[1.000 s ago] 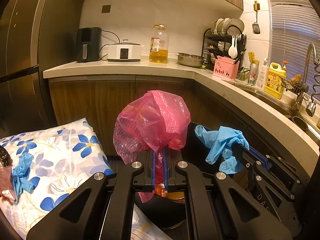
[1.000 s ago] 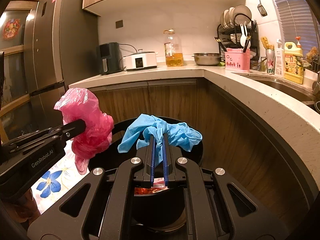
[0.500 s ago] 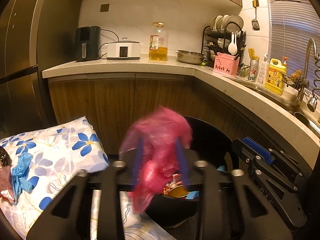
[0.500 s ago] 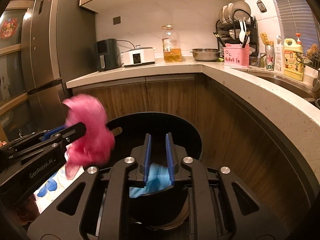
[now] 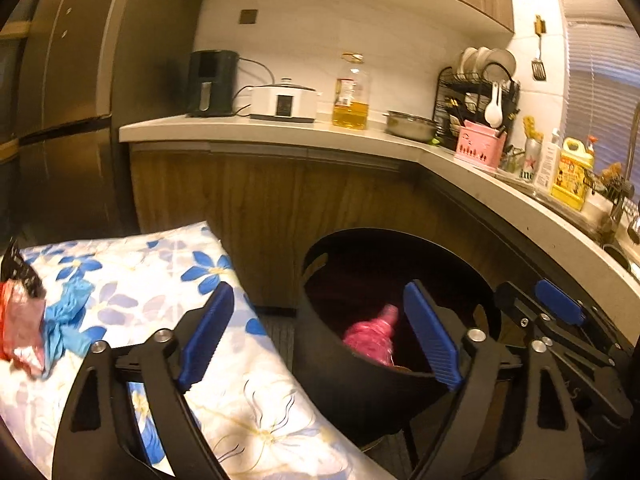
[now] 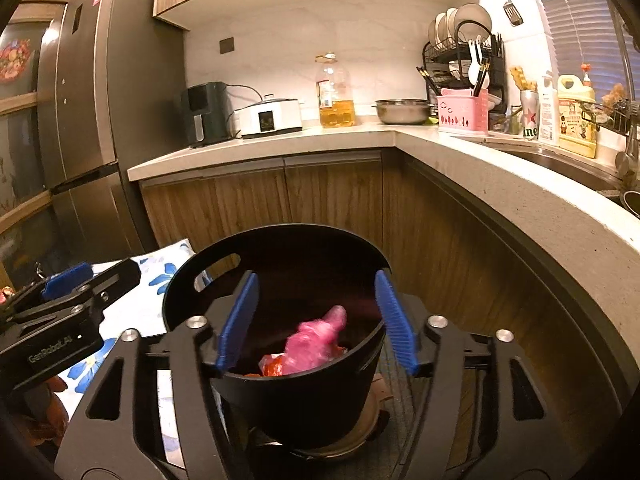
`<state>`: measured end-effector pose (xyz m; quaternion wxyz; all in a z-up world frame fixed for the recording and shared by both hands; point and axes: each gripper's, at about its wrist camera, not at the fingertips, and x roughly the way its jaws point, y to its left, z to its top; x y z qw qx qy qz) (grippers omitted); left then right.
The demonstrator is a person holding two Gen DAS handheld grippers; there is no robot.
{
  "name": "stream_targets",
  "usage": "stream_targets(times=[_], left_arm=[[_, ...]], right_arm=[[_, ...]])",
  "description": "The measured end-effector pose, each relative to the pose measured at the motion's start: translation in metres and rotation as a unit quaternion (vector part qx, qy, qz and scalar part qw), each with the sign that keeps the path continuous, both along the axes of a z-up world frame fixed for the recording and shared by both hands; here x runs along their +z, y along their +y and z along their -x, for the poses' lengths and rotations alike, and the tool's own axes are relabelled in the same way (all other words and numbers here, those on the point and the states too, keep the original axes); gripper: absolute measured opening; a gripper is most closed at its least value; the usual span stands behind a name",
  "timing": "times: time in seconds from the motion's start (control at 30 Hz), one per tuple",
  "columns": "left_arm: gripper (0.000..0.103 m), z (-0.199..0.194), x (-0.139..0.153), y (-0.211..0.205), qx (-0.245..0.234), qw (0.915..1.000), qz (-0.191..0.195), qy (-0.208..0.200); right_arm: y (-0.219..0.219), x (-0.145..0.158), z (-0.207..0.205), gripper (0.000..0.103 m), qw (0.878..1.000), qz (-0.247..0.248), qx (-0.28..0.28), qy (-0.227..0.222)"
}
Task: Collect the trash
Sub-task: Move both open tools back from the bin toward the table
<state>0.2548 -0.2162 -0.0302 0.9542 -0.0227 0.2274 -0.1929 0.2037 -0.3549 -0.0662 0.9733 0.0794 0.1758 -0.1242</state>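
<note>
A black bin (image 6: 304,396) stands on the floor before the cabinets, its rim (image 5: 384,236) also showing in the left wrist view. The pink plastic bag (image 6: 316,340) lies inside it on other trash, seen blurred (image 5: 372,336) in the left wrist view. My left gripper (image 5: 320,340) hangs over the bin's left edge, jaws opening, nothing between them. My right gripper (image 6: 316,320) is above the bin, jaws opening and empty. The blue glove dropped in is hidden. On the floral cloth (image 5: 168,280) lie a blue glove (image 5: 64,320) and a red and black wrapper (image 5: 20,312).
Wooden cabinets and a counter (image 6: 500,184) curve around the bin to the right. A fridge (image 6: 80,120) stands at the left. On the counter are an oil bottle (image 6: 334,92), a cooker (image 6: 270,118), a dish rack (image 6: 464,60) and bottles by the sink.
Both grippers went from shut to wide. The pink bag fell from the left gripper and the blue glove from the right gripper into the bin. The left gripper shifted left.
</note>
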Motion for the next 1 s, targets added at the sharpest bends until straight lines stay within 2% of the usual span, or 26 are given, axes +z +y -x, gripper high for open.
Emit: stream_targets(times=[0.2, 0.3, 1.0], left_arm=[[0.090, 0.008, -0.001, 0.015, 0.017, 0.9999, 0.001, 0.003], [0.097, 0.012, -0.001, 0.024, 0.025, 0.9997, 0.003, 0.003], [0.097, 0.035, -0.009, 0.099, 0.087, 0.9962, 0.005, 0.002]], right_arm=[[0.008, 0.003, 0.008, 0.077, 1.000, 0.001, 0.001, -0.005], [0.014, 0.005, 0.011, 0.080, 1.000, 0.002, 0.004, -0.006], [0.075, 0.005, 0.014, 0.081, 0.999, 0.005, 0.042, -0.013]])
